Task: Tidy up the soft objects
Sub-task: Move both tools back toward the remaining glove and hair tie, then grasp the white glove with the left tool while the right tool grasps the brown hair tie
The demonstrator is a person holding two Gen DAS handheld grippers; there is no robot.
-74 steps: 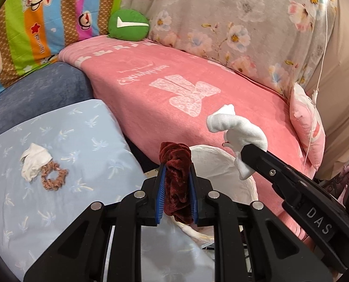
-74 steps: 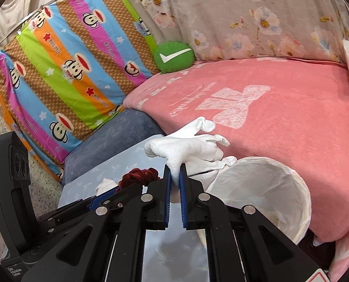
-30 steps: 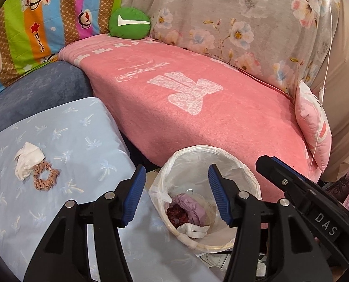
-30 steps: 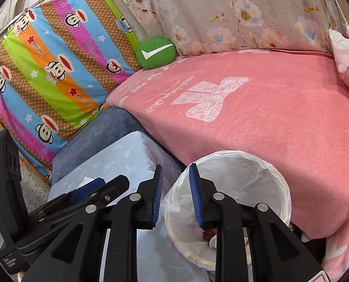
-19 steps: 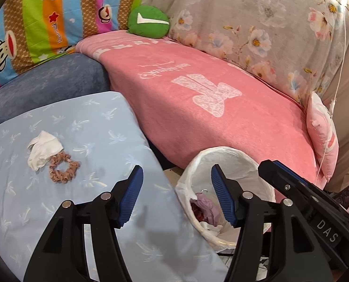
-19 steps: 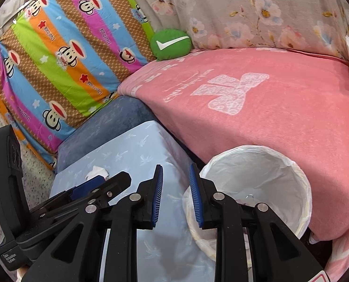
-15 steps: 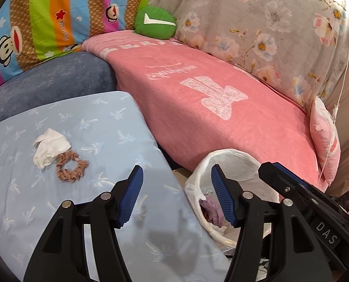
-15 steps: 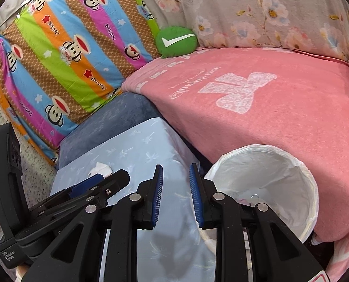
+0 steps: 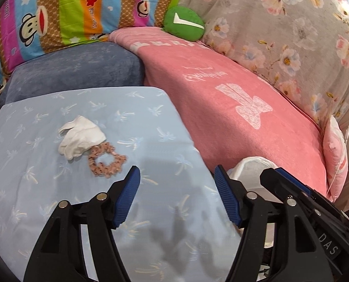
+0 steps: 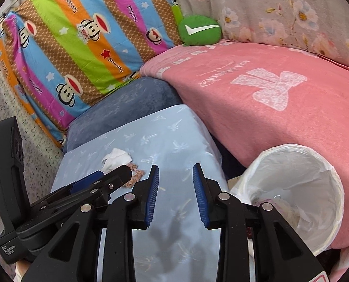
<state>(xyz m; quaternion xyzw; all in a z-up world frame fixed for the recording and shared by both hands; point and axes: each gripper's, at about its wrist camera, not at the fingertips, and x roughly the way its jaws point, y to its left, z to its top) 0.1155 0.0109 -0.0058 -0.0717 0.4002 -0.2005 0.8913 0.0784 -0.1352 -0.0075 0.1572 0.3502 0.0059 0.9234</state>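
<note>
A sofa corner fills the background: a pink fleece blanket (image 9: 233, 98) with a white bow print covers the seat, a grey floral cloth (image 9: 292, 35) hangs over the backrest, and a striped cartoon-monkey sheet (image 10: 80, 42) drapes the side, with a round green cushion (image 9: 182, 23) bearing a white tick tucked where they meet. In front stands a surface covered in pale blue cloth with a palm-tree pattern (image 9: 151, 127), backed by a dark blue plush cushion (image 9: 75, 70). On the blue cloth lie a crumpled white fabric glove (image 9: 80, 137) and a tan ruffled hair scrunchie (image 9: 106, 162), touching each other. Just beside the cloth's edge, against the pink blanket, sits a round bin lined with a white plastic bag (image 10: 315, 183), with soft items inside that are too indistinct to name. The left tongs (image 9: 176, 195) hang over the blue cloth near the scrunchie, spread wide and empty. The right tongs (image 10: 175, 195) hover beside the bin, parted and holding nothing.
</note>
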